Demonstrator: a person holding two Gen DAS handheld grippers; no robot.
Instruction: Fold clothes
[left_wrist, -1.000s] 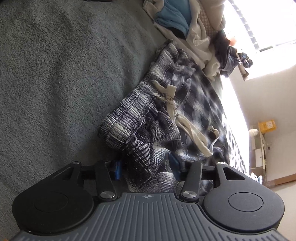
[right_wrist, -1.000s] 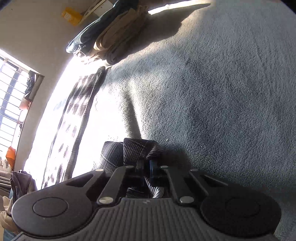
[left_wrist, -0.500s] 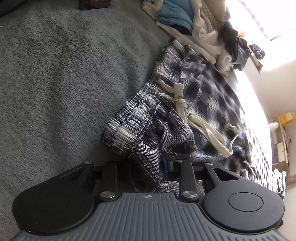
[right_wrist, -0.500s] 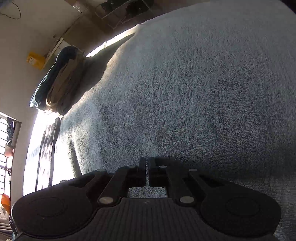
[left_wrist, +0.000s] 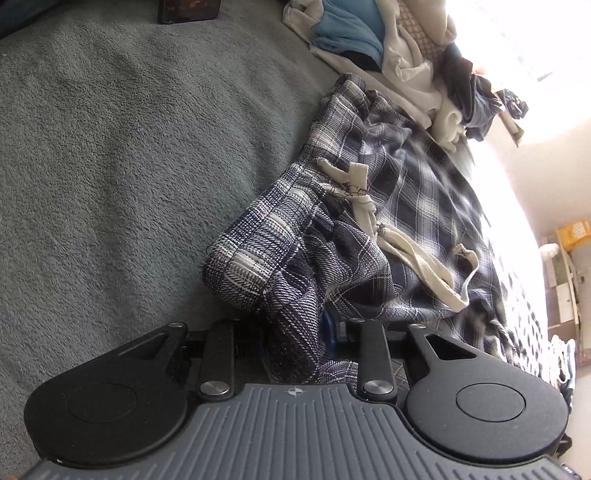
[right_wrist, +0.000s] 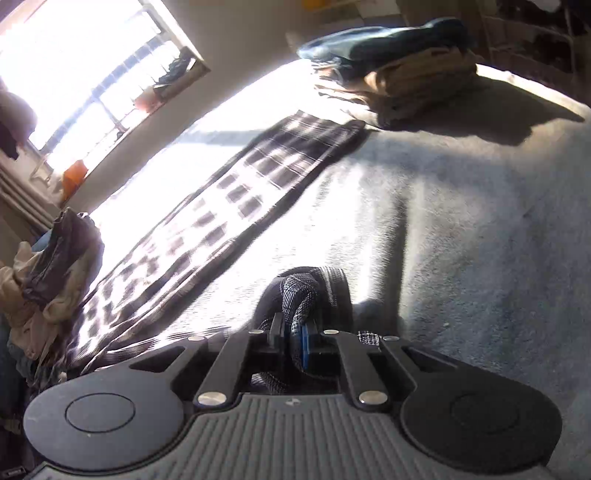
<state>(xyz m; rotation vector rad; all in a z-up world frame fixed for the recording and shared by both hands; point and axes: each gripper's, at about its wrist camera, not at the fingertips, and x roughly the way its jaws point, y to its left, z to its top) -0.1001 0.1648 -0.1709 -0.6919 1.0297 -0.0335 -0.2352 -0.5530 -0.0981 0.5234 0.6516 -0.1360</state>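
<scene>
Navy-and-white plaid trousers (left_wrist: 369, 229) with cream drawstring (left_wrist: 424, 266) on grey fleece blanket (left_wrist: 129, 166)

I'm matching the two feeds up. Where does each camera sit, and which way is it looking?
Left wrist: on the left gripper, looking down its fingers at the plaid pants it pinches, over the grey blanket toward an unfolded clothes pile.
Right wrist: on the right gripper, jaws opening with plaid cloth between them, facing the window and a folded stack.
Shared: the pants, the blanket. No hand shows.
</scene>
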